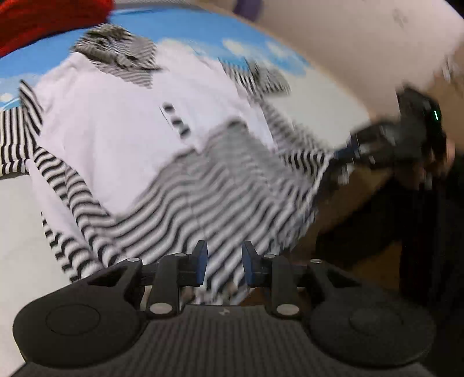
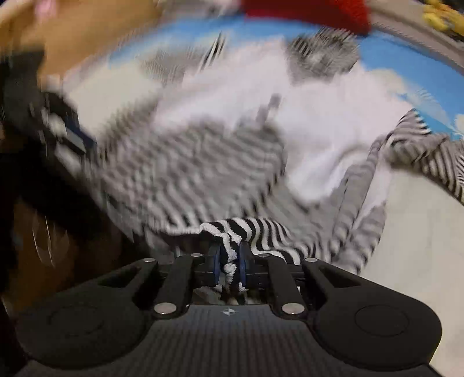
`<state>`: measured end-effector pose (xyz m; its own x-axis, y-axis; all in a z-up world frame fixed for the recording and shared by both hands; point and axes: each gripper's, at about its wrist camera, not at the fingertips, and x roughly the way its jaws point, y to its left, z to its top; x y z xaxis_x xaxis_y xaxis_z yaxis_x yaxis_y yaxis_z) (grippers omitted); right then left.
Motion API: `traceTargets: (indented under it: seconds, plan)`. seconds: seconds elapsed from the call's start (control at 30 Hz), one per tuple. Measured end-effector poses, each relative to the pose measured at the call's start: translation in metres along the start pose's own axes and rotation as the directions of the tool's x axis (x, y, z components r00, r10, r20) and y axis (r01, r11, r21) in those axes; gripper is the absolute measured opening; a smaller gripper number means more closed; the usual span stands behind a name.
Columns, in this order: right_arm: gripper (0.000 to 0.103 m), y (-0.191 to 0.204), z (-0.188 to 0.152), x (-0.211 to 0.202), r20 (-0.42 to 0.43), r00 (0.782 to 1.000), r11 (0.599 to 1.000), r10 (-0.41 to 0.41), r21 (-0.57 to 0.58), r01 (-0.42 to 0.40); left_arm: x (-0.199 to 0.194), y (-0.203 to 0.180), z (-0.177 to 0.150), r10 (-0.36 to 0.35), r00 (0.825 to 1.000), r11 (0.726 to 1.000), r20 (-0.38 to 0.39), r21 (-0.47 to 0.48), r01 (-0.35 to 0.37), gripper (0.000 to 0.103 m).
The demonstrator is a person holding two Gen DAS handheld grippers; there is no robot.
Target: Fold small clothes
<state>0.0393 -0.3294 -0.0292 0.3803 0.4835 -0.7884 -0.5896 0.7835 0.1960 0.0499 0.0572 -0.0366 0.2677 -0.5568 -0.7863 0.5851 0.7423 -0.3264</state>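
A small garment (image 1: 121, 136), white across the chest with black-and-white striped sleeves, collar and hem, lies spread on a blue sheet printed with clouds (image 1: 185, 32). Its striped lower edge hangs toward both cameras, off the near side of the sheet.

The right gripper (image 2: 229, 261) has its fingers close together, pinching a bunched fold of the striped hem. The left gripper (image 1: 223, 266) holds its fingers narrowly apart with striped cloth lying in the gap; blur makes it impossible to tell whether the pads press on it.

In the left wrist view the right gripper (image 1: 377, 145) shows at the garment's right corner. A red cloth (image 1: 49, 20) lies beyond the garment's collar, at the far edge of the sheet.
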Motion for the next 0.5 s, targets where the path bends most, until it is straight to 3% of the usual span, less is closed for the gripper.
traceTargets:
  seconds: [0.07,0.13,0.2,0.23,0.27,0.33,0.4,0.47,0.5]
  plan:
    - [0.027,-0.004,0.012,-0.003,0.072,0.997,0.997,0.034,0.073,-0.04,0.01,0.002,0.006,0.017,1.0,0.999,-0.018,-0.031,-0.017,0.028]
    - [0.035,-0.001,0.021,0.003,0.1,0.994,0.994,0.041,0.095,-0.051,0.034,0.001,0.006,0.093,0.989,0.995,-0.116,-0.009,-0.094,0.028]
    - [0.036,0.001,0.024,0.014,0.073,0.996,0.994,0.052,0.095,-0.058,0.064,0.002,-0.003,0.19,0.943,0.982,-0.272,0.041,-0.186,0.028]
    - [0.036,0.003,0.024,0.022,0.045,0.998,0.995,0.048,0.088,-0.052,0.074,0.001,-0.008,0.231,0.918,0.973,-0.321,0.075,-0.219,0.028]
    - [0.036,0.006,0.025,0.032,0.012,0.999,0.997,0.031,0.075,-0.032,0.078,-0.001,-0.009,0.253,0.908,0.967,-0.335,0.101,-0.233,0.027]
    - [0.036,0.007,0.021,0.054,-0.083,0.996,0.999,-0.031,0.035,0.034,0.071,-0.003,-0.002,0.229,0.929,0.973,-0.289,0.079,-0.215,0.028]
    - [0.036,0.01,0.013,0.076,-0.21,0.971,0.993,-0.114,-0.027,0.111,0.061,0.0,0.006,0.187,0.956,0.982,-0.225,0.013,-0.189,0.028]
    - [0.036,0.014,0.006,0.09,-0.279,0.946,0.985,-0.168,-0.081,0.151,0.063,0.004,0.006,0.197,0.951,0.979,-0.239,0.005,-0.201,0.028]
    - [0.036,0.016,0.006,0.091,-0.28,0.944,0.984,-0.172,-0.096,0.151,0.074,0.005,0.002,0.241,0.926,0.97,-0.29,0.04,-0.24,0.028]
